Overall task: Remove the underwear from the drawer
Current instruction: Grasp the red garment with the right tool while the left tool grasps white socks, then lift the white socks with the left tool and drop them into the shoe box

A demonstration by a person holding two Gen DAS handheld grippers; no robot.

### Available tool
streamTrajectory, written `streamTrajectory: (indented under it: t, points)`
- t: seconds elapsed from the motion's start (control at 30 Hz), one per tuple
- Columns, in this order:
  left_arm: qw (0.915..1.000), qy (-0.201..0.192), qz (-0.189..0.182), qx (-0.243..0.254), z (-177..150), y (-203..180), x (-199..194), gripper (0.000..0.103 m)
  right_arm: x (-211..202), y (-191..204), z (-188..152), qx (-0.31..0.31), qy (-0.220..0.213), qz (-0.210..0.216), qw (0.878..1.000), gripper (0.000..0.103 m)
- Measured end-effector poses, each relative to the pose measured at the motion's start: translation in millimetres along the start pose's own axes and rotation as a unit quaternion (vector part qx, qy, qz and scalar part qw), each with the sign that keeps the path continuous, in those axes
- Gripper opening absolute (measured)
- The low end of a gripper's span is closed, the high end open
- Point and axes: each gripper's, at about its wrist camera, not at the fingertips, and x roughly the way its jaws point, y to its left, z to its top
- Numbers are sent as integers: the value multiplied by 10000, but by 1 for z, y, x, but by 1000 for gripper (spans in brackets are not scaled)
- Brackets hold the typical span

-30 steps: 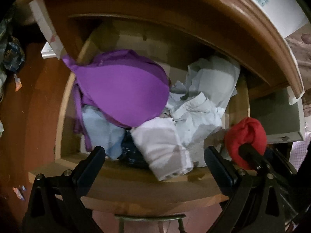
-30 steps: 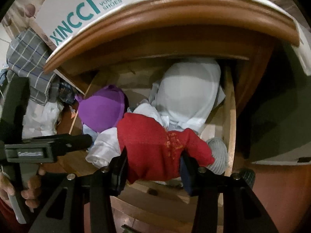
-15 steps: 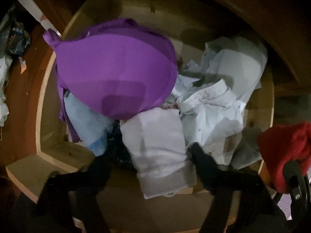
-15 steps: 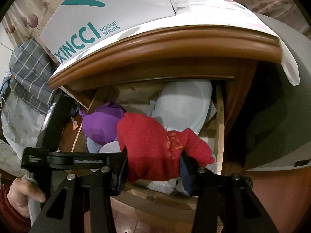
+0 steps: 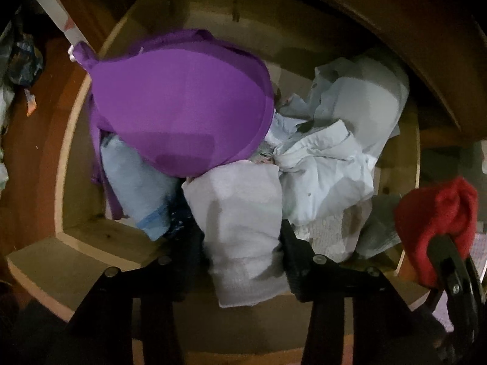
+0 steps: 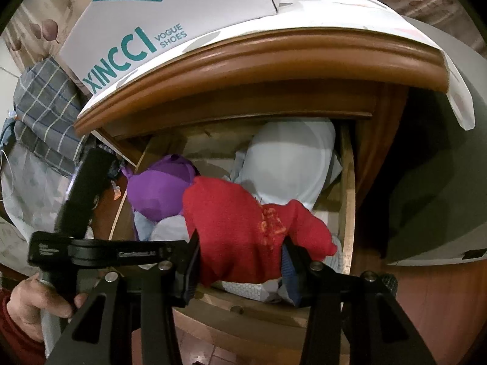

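Observation:
The open wooden drawer (image 5: 61, 182) holds a pile of underwear. A purple bra (image 5: 182, 106) lies at the left, pale bras (image 5: 365, 100) at the right, and a white folded piece (image 5: 240, 213) at the front. My left gripper (image 5: 240, 243) points down into the drawer. Its jaws are closing, and both fingers touch the sides of the white folded piece. My right gripper (image 6: 240, 243) is shut on a red garment (image 6: 237, 213), held over the front of the drawer (image 6: 347, 213). The red garment (image 5: 435, 222) also shows at the right of the left wrist view.
A white shoe box (image 6: 152, 30) lies on the cabinet top, whose brown edge (image 6: 258, 60) overhangs the drawer. A checked cloth (image 6: 45, 106) hangs at the left. A hand (image 6: 33, 298) holds the left tool. A pale blue garment (image 5: 134, 188) lies under the purple bra.
My left gripper has sunk into the drawer and its jaws have narrowed from wide open onto the white folded piece. The right gripper has kept still with the red garment.

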Motion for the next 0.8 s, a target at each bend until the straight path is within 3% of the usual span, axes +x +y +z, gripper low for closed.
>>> streamTrajectory:
  t: [0.47,0.8]
  points:
    - [9911,-908,431,872,-19,-13,-63,42,6,4,-1,-70,25,-108,9999,46]
    - [9801,-1293,279,1478,-29,-20,-103,42,6,3,-2,-63,3,-126,9999,46]
